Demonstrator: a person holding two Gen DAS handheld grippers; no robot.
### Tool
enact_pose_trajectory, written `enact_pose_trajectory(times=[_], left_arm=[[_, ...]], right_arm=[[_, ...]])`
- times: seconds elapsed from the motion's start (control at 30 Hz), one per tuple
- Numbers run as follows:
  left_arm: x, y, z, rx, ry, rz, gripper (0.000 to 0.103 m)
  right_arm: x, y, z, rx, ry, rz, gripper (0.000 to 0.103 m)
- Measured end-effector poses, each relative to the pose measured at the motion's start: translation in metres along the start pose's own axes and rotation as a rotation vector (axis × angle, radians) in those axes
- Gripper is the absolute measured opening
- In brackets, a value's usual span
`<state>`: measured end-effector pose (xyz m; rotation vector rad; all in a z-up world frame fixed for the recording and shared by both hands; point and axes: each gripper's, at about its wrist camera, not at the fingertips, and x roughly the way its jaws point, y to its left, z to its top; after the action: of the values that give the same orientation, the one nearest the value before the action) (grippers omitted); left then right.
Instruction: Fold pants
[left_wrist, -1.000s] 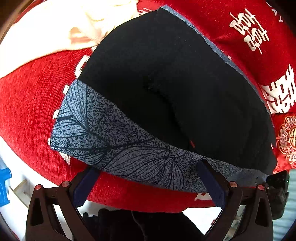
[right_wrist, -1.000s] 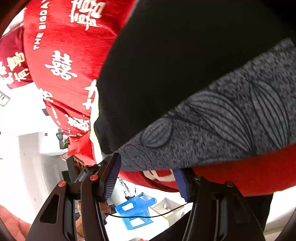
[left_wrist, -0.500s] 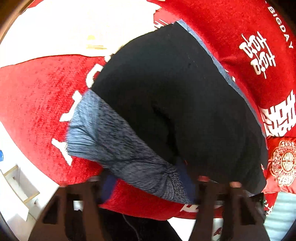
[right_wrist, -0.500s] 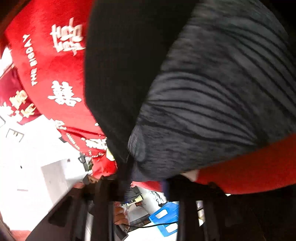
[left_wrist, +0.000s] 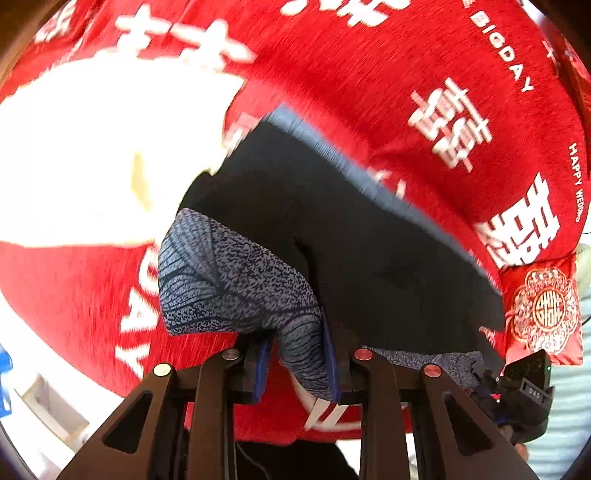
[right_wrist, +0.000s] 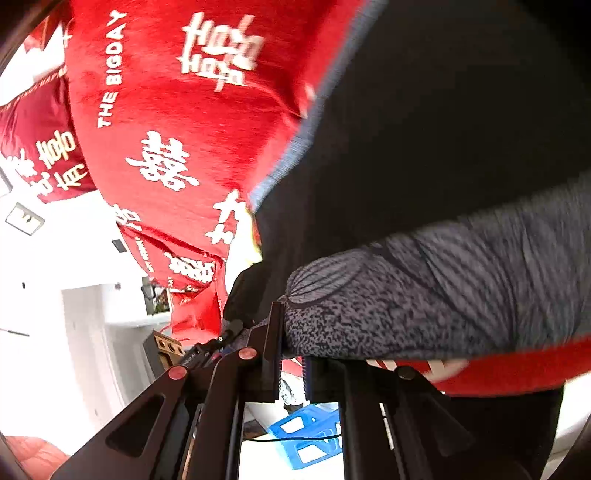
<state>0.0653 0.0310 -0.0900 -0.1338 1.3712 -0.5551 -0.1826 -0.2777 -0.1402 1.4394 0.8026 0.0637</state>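
The pants (left_wrist: 351, 236) are black with a blue-grey leaf-patterned band along the near edge; they lie on a red cloth. In the left wrist view my left gripper (left_wrist: 297, 363) is shut on a bunched fold of the patterned band (left_wrist: 236, 280). In the right wrist view the same pants (right_wrist: 443, 129) fill the right side, and my right gripper (right_wrist: 291, 354) is shut on the end of the patterned band (right_wrist: 406, 302). The right gripper's body shows in the left wrist view (left_wrist: 524, 384) at the band's other end.
The red cloth (left_wrist: 406, 55) with white characters covers the surface. A white garment (left_wrist: 92, 147) lies at the left beyond the pants. A red embroidered pillow (left_wrist: 543, 306) sits at the right. A blue plastic stool (right_wrist: 310, 435) stands on the floor below.
Both grippers went from open around the patterned band to shut on it, and the band is now bunched and lifted. The views have shifted and are blurred by motion.
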Motion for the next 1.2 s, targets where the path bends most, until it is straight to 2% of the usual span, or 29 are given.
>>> enact_pose_trajectory(times=[0.1,0.2,0.33,0.37,0.47,0.53,0.57,0.6,0.63,0.67,0.73,0.8,0.93,1.0,1.07,1.13,1.2], left_arm=[[0.003,-0.022,0.037,0.019,-0.048,0.002,0.027],[0.021,-0.042,0.079,0.048,-0.092,0.026,0.027],[0.07,-0.061,0.13,0.07,-0.112,0.08,0.027],[0.083,-0.064,0.138,0.076,-0.111,0.102,0.027],[0.123,-0.066,0.158,0.073,-0.101,0.163,0.028],[0.146,-0.065,0.166,0.066,-0.094,0.232,0.037],[0.152,-0.063,0.169,0.06,-0.095,0.266,0.055],[0.152,-0.059,0.168,0.045,-0.107,0.314,0.072],[0.149,-0.057,0.169,0.029,-0.122,0.34,0.076],[0.147,-0.058,0.167,0.021,-0.132,0.337,0.076],[0.137,-0.059,0.165,0.028,-0.137,0.355,0.076],[0.126,-0.061,0.155,0.077,-0.128,0.388,0.076],[0.137,-0.083,0.139,0.207,-0.077,0.419,0.076],[0.155,-0.088,0.14,0.223,-0.057,0.446,0.076],[0.179,-0.09,0.146,0.206,-0.04,0.46,0.076],[0.2,-0.095,0.15,0.233,-0.06,0.534,0.081],[0.208,-0.101,0.153,0.251,-0.072,0.57,0.082]], right_arm=[[0.001,0.016,0.04,-0.021,0.029,0.0,0.009],[0.016,0.029,0.095,-0.045,0.069,-0.037,0.009],[0.043,0.023,0.16,-0.029,0.111,-0.087,0.01],[0.055,0.015,0.181,-0.012,0.132,-0.108,0.011],[0.08,-0.004,0.218,-0.001,0.171,-0.176,0.013],[0.095,-0.016,0.234,0.01,0.195,-0.208,0.013],[0.102,-0.022,0.241,0.017,0.211,-0.225,0.012],[0.104,-0.024,0.244,0.018,0.218,-0.227,0.012],[0.105,-0.023,0.246,0.014,0.232,-0.228,0.015],[0.105,-0.019,0.246,-0.002,0.243,-0.223,0.019],[0.1,-0.009,0.242,-0.056,0.244,-0.23,0.044],[0.092,0.015,0.231,-0.171,0.232,-0.275,0.051],[0.094,0.046,0.206,-0.33,0.246,-0.344,0.051],[0.105,0.053,0.197,-0.419,0.266,-0.415,0.051],[0.121,0.051,0.2,-0.511,0.269,-0.53,0.051],[0.132,0.042,0.21,-0.558,0.257,-0.598,0.051],[0.131,0.043,0.216,-0.549,0.238,-0.57,0.051]])
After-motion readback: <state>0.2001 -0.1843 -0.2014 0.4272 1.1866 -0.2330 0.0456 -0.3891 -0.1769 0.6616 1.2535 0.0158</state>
